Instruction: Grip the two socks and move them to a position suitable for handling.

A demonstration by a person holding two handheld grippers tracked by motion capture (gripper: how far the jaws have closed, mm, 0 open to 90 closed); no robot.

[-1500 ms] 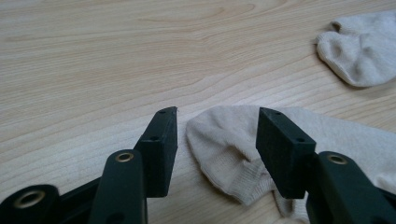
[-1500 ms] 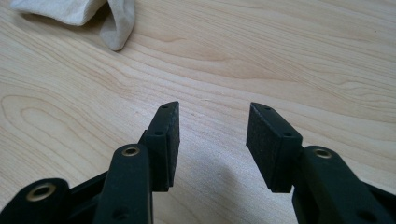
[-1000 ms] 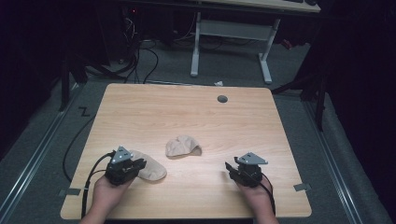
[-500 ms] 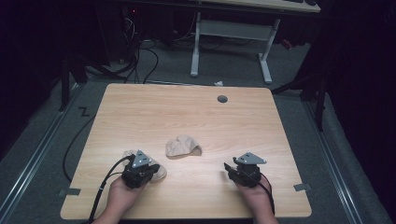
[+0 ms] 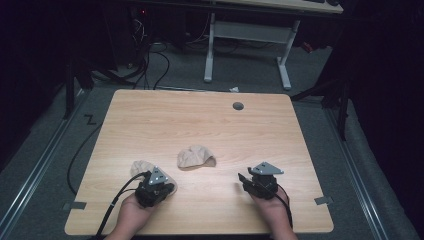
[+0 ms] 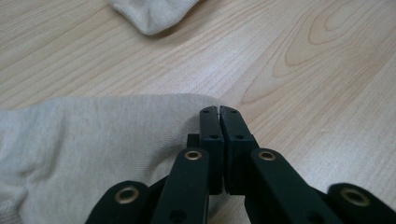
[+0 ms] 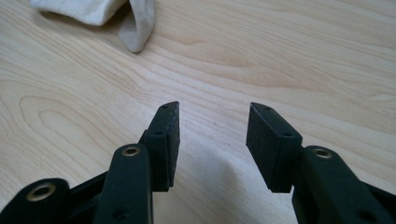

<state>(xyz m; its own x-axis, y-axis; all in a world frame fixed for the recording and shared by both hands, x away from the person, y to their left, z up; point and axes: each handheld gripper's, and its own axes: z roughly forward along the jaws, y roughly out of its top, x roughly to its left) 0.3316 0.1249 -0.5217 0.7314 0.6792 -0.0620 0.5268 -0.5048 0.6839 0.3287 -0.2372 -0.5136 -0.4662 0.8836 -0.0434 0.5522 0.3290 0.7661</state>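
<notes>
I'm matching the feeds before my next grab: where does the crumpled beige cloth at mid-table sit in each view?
High view: the crumpled beige cloth lies at the middle of the table.
Left gripper view: the cloth is at the top edge, left of centre.
Right gripper view: the cloth is in the top left corner.
Shared landmark: the light wood table.

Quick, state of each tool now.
Left tool: jaws closed at the edge of the near beige sock; whether fabric is pinched cannot be told.
Right tool: open, holding nothing.
</notes>
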